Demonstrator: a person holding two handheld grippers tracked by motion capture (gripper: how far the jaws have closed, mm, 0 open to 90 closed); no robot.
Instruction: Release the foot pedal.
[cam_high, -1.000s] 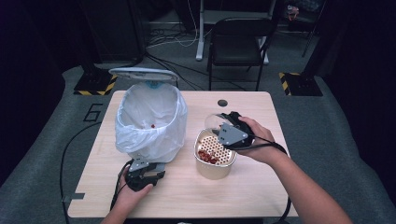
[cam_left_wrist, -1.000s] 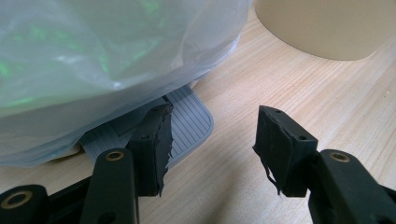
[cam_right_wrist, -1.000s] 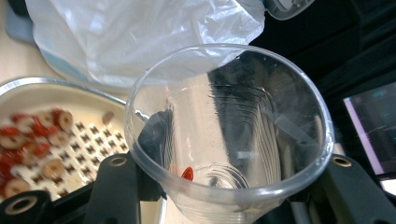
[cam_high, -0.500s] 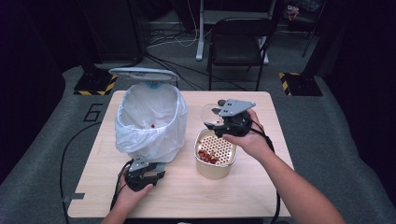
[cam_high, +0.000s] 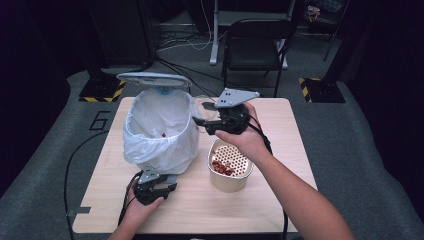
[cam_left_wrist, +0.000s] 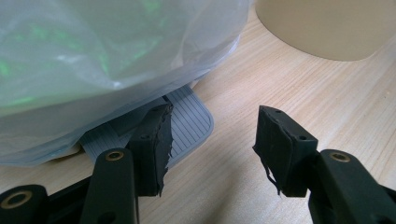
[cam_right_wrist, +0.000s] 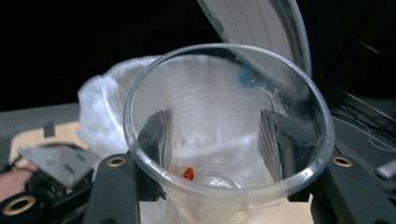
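Down at the left, the left claw (cam_high: 155, 187) sits low on the tabletop (cam_high: 280, 200) at the foot of the bin (cam_high: 160, 130). Its jaws stand apart with nothing between them, and in the left gripper view one jaw lies on the grey ribbed pedal (cam_left_wrist: 191, 123). It looks to be pressing that pedal, and sure enough the lid (cam_high: 152, 78) is tipped up and back, leaving the white liner wide open with a few red bits already at the bottom. Moving across, here's the action: the right claw (cam_high: 200, 121) is up in the air just beside the bin's right rim, clamped on a clear plastic cup (cam_high: 202, 107). The right gripper view shows both jaws squeezing the cup's (cam_right_wrist: 229, 135) ribbed walls, with one red scrap (cam_right_wrist: 188, 173) lying near its base. Farther right and lower, the beige pot (cam_high: 230, 165) with its perforated insert stands on the tabletop, red pieces lying on the insert. So this reads as the carry-to-the-bin step. Next up, the right hand needs to bring the cup over the liner's mouth and tip it so the scrap drops in, while the left stays down on that pedal.
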